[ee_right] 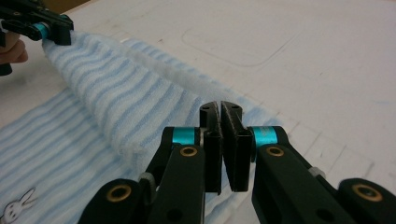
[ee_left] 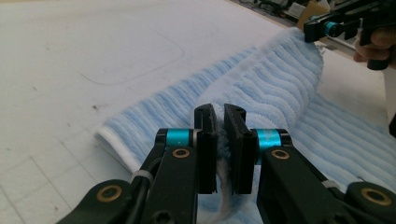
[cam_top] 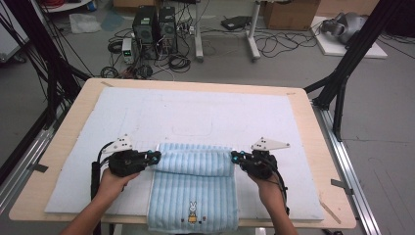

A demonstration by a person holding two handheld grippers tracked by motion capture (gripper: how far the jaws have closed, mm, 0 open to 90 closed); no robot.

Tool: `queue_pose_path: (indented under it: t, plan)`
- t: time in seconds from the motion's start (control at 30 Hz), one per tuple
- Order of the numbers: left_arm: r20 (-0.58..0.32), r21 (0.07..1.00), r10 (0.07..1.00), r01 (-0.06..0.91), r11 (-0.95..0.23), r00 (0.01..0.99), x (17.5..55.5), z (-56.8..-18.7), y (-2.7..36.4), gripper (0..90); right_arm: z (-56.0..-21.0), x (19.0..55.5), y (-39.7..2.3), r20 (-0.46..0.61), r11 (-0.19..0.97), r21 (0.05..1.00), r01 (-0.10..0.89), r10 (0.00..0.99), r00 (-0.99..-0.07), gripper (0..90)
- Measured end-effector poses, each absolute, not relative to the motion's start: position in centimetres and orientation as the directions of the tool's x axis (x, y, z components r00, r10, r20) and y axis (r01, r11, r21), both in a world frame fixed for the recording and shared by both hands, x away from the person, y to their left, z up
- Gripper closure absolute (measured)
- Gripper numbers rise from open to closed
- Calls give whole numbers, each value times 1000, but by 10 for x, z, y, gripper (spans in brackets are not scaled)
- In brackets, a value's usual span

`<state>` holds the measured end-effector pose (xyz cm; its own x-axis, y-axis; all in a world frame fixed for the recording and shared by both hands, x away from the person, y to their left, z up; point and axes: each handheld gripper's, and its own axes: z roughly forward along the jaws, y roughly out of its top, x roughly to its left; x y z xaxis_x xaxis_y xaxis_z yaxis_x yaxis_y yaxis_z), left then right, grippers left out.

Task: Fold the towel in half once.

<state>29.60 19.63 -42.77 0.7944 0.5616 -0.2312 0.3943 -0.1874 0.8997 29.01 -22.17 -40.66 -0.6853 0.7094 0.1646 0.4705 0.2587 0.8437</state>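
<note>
Terry cloth, pale blue and striped: the towel (cam_top: pixel 193 191) lies low centre on the white-padded bench (cam_top: pixel 73 147), far edge lifted. At left, the left gripper (cam_top: pixel 154 157) has its fingers pinching one corner; at right, the right gripper (cam_top: pixel 235 158) pinches the other. Soft, light, floppy — it'll sag between them, so the corners look like the right hold.
</note>
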Motion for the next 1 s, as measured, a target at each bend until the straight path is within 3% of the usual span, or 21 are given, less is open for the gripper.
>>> queue_pose_path:
  t: [0.37, 0.43, 0.47, 0.6, 0.77, 0.93, 1.0]
  plan:
    - [-262, 867, 516, 434, -246, 816, 272, -442, 196, 787, -424, 262, -227, 169, 313, 808, 498, 688, -706, 868]
    - [-259, 870, 538, 435, -230, 802, 273, -441, 197, 701, -427, 259, -228, 175, 315, 805, 504, 685, -707, 856]
    - [-258, 873, 548, 435, -221, 796, 275, -439, 198, 606, -428, 258, -228, 179, 312, 802, 509, 687, -704, 802]
    - [-267, 891, 606, 432, -141, 749, 289, -429, 208, 478, -425, 263, -231, 190, 260, 821, 509, 715, -672, 640]
    - [-318, 896, 638, 443, -40, 701, 312, -423, 213, 469, -422, 281, -231, 191, 231, 821, 523, 751, -632, 615]
    - [-302, 895, 672, 443, -43, 676, 322, -426, 214, 487, -437, 306, -219, 154, 278, 754, 596, 806, -572, 615]
    - [-295, 893, 679, 447, -55, 673, 323, -427, 214, 487, -442, 312, -216, 162, 276, 740, 614, 812, -560, 657]
